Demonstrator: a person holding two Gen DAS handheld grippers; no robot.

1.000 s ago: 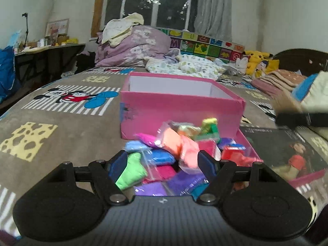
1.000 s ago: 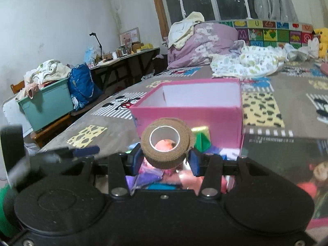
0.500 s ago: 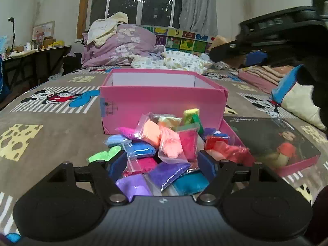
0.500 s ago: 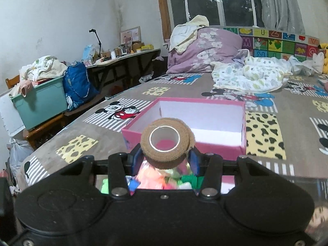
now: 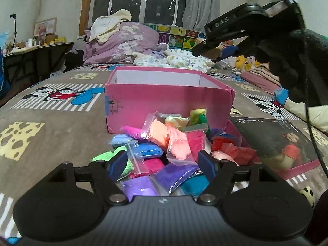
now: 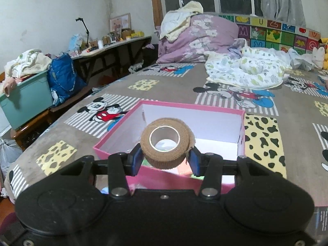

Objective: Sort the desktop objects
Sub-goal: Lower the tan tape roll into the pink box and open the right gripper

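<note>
Roll of tan bandage tape [image 6: 167, 143] pinched between the blue pads of the right gripper [image 6: 165, 158], hole facing the camera, one pad on each side of the roll. It hangs above the near part of the open pink box [image 6: 242, 143], whose white floor shows through the hole and behind it. Box looks empty apart from a small something at the near wall that I cannot make out.

Left gripper [image 5: 162, 164] low over the pile of coloured clay bags [image 5: 164, 147] just in front of the box; fingers spread, nothing between the pads, bags lying below and beyond them. A flat dark box lid with a picture [image 5: 274, 141] sits beside the pile on the patterned bedspread [image 5: 51, 110].

Risks, as I judge them: the roll sits close to the near wall, so a release here could clip the rim and bounce out onto the bags. Being round, it may roll once dropped. The box is light card on soft bedding; a knock from the gripper could shift or tip it.

Pose: right gripper tilted downward, held high over the box, seen from the left camera at upper right. Left gripper also tilted down, hovering.
</note>
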